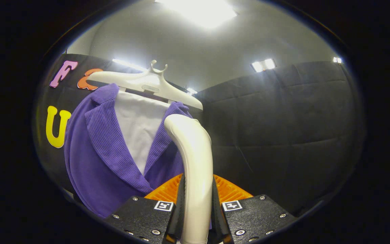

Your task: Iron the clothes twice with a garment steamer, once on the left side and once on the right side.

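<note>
A white garment steamer (195, 159) stands upright between the two fingers of my gripper (197, 200), and both fingers press on its handle. Its curved head reaches up against the right front panel of a purple corduroy jacket (96, 152). The jacket hangs over a white inner shirt (139, 125) on a white hanger (147, 83), just beyond and to the left of the fingers. The steamer's handle hides part of the jacket's right side.
Black padded cloth walls (276, 128) enclose the booth behind and to the right of the jacket. A pale ceiling with bright lamps (201, 12) lies above.
</note>
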